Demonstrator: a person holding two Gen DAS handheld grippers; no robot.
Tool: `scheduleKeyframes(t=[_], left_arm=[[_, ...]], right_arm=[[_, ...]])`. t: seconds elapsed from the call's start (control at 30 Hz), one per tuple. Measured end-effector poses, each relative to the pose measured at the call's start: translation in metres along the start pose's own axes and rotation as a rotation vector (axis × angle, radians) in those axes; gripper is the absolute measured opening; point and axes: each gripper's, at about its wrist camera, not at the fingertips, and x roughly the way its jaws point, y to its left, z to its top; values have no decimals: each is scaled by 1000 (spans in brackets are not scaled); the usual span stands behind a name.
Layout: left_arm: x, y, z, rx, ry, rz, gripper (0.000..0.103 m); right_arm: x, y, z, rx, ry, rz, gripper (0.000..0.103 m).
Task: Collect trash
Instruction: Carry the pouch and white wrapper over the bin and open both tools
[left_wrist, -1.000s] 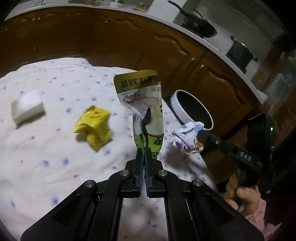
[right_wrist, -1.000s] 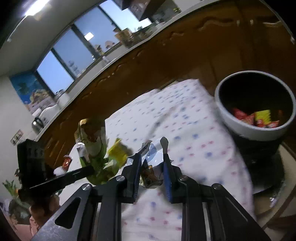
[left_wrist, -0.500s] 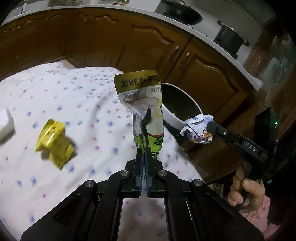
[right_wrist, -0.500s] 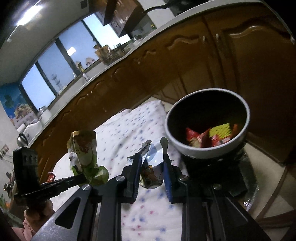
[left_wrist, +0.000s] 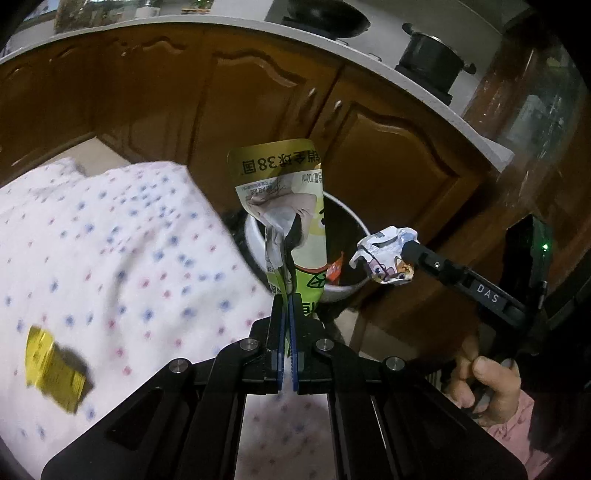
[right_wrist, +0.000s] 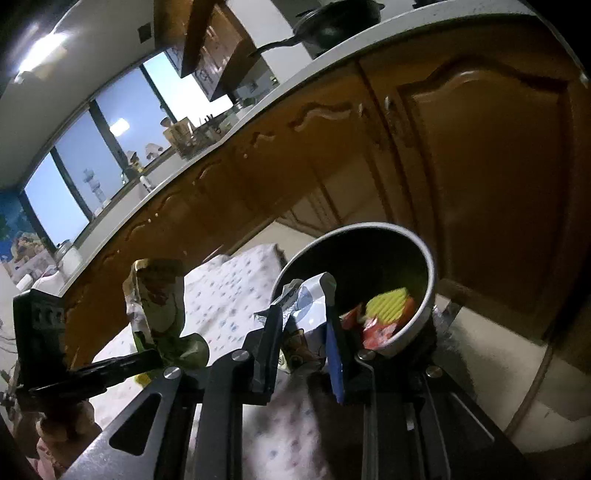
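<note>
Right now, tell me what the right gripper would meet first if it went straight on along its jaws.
Probably the trash bin: its open mouth lies just beyond the crumpled wrapper that the right gripper holds. Depth is unclear, so it might hit the near rim rather than pass inside.

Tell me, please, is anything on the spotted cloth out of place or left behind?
Yes. A crumpled yellow wrapper lies alone on the spotted cloth, away from the bin. The left gripper holds a torn pouch and the right gripper a crumpled wrapper.
</note>
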Motion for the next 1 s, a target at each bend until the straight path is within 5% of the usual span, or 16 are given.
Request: scheduleKeyframes(t=[0.47, 1.0], left_arm=[[59, -23, 50, 18, 34, 10, 1], [109, -31, 58, 46, 80, 69, 1]], right_arm=[[22, -29, 25, 7, -2, -66, 23], [48, -43, 26, -4, 56, -92, 23]])
